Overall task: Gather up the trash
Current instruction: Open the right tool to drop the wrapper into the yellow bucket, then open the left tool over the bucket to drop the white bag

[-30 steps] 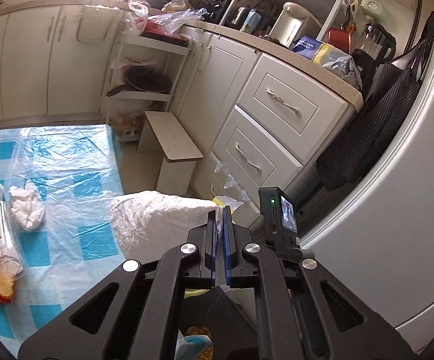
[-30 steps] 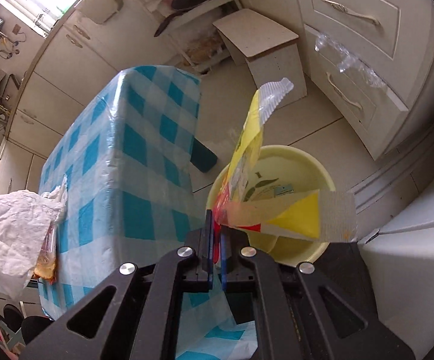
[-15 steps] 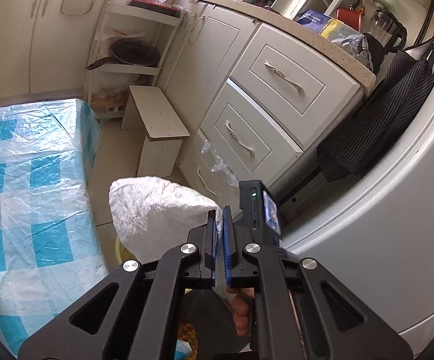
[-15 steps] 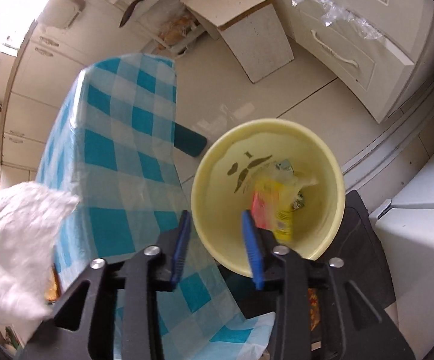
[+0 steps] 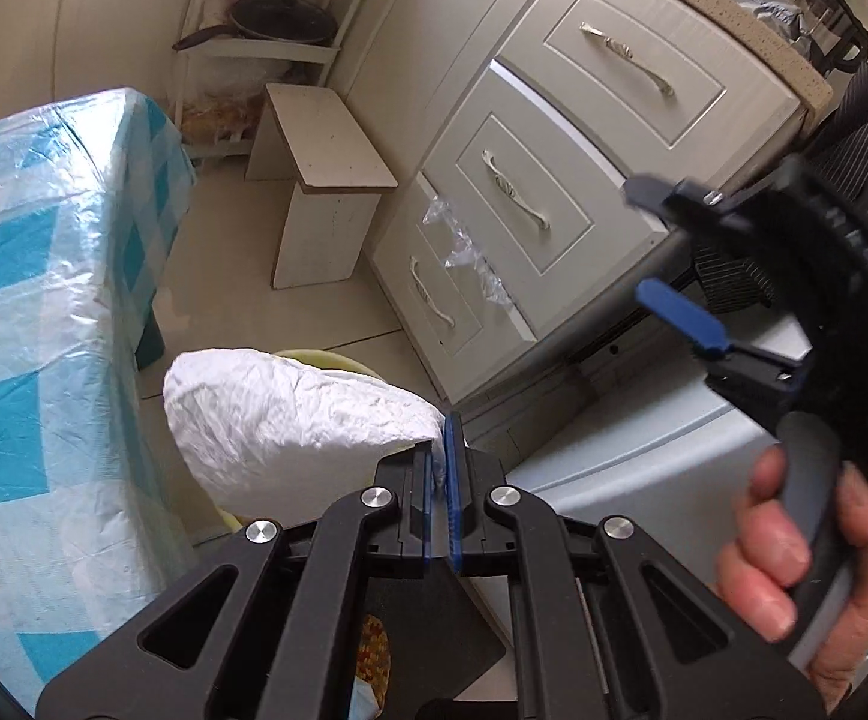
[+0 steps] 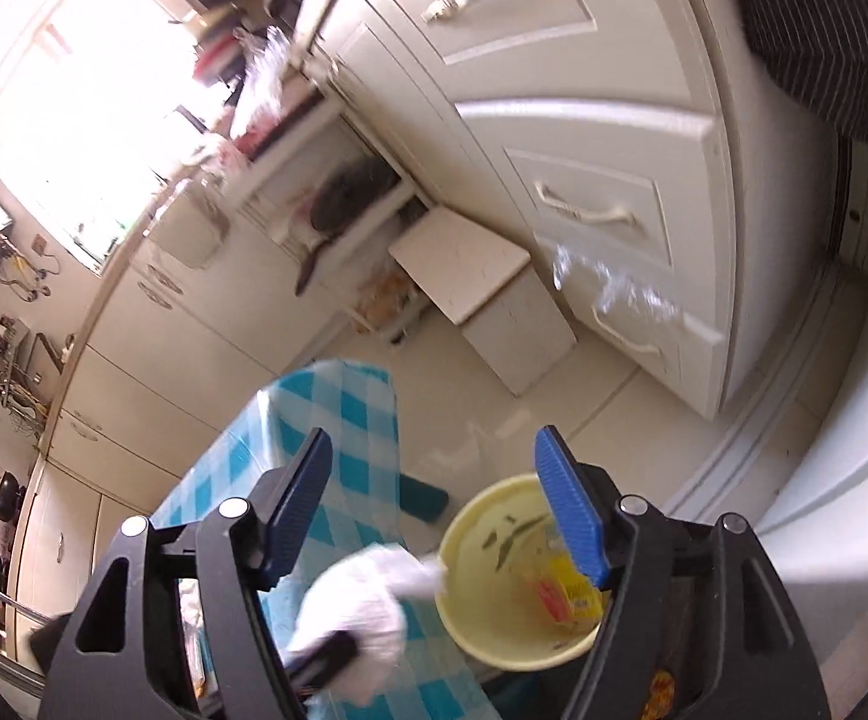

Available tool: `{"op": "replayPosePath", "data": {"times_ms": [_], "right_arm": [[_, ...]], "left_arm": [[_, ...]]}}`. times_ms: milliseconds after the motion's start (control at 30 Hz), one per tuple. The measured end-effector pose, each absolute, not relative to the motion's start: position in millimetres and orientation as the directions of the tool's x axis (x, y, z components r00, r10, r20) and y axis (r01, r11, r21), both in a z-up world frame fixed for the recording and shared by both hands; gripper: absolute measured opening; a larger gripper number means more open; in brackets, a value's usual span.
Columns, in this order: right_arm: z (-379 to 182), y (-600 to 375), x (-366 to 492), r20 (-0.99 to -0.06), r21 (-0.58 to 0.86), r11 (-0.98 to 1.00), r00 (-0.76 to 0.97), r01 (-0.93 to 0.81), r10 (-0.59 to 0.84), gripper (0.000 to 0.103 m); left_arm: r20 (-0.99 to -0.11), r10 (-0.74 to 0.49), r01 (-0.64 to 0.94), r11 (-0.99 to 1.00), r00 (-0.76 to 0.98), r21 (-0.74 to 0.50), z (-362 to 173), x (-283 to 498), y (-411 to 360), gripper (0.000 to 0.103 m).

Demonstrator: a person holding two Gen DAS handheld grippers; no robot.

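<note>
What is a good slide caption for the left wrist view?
Left gripper pinches crumpled white paper above the yellow bin; the right gripper opens, empty.

The bin (image 5: 320, 358) shows only a sliver of rim in the left view, the rest behind the white paper (image 5: 290, 426). In the right view the paper (image 6: 362, 606) is smeared by blur, and the left gripper (image 6: 320, 657) holding it is a dark streak. The wrapper (image 6: 559, 594) in the bin (image 6: 469, 540) is too blurred to read. The hand (image 5: 793, 576) is cut off at the frame edge
</note>
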State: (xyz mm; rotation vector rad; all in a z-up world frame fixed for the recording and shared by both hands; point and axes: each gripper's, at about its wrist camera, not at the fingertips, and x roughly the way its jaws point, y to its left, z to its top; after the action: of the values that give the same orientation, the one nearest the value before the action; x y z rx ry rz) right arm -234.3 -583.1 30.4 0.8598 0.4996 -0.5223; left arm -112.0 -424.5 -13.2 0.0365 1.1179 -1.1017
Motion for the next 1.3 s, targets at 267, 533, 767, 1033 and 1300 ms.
{"op": "replayPosePath", "data": {"times_ms": [267, 533, 767, 1033, 1300], "right_arm": [[32, -597, -233, -0.569, 0.626, 0.534, 0.801, 0.568, -0.186, 0.070], [39, -595, -237, -0.548, 0.652, 0.527, 0.819, 0.545, -0.169, 0.070], [40, -593, -233, -0.541, 0.662, 0.529, 0.827, 0.531, -0.153, 0.070], [40, -590, -226, -0.539, 0.668, 0.534, 0.832, 0.518, -0.133, 0.070], [46, -580, -216, -0.538, 0.661, 0.554, 0.834, 0.507, -0.121, 0.072]], "left_arm": [[-0.779, -0.619, 0.680, 0.529, -0.099, -0.507, -72, -117, -472, 0.004], [-0.851, -0.505, 0.590, 0.647, -0.142, -0.483, -129, -102, -485, 0.011], [-0.865, -0.482, 0.560, 0.682, -0.142, -0.471, -143, -92, -477, 0.045], [-0.839, -0.528, 0.560, 0.658, -0.132, -0.503, -118, -92, -466, 0.054], [-0.838, -0.545, 0.683, 0.606, -0.016, -0.407, -63, -115, -436, 0.070]]}}
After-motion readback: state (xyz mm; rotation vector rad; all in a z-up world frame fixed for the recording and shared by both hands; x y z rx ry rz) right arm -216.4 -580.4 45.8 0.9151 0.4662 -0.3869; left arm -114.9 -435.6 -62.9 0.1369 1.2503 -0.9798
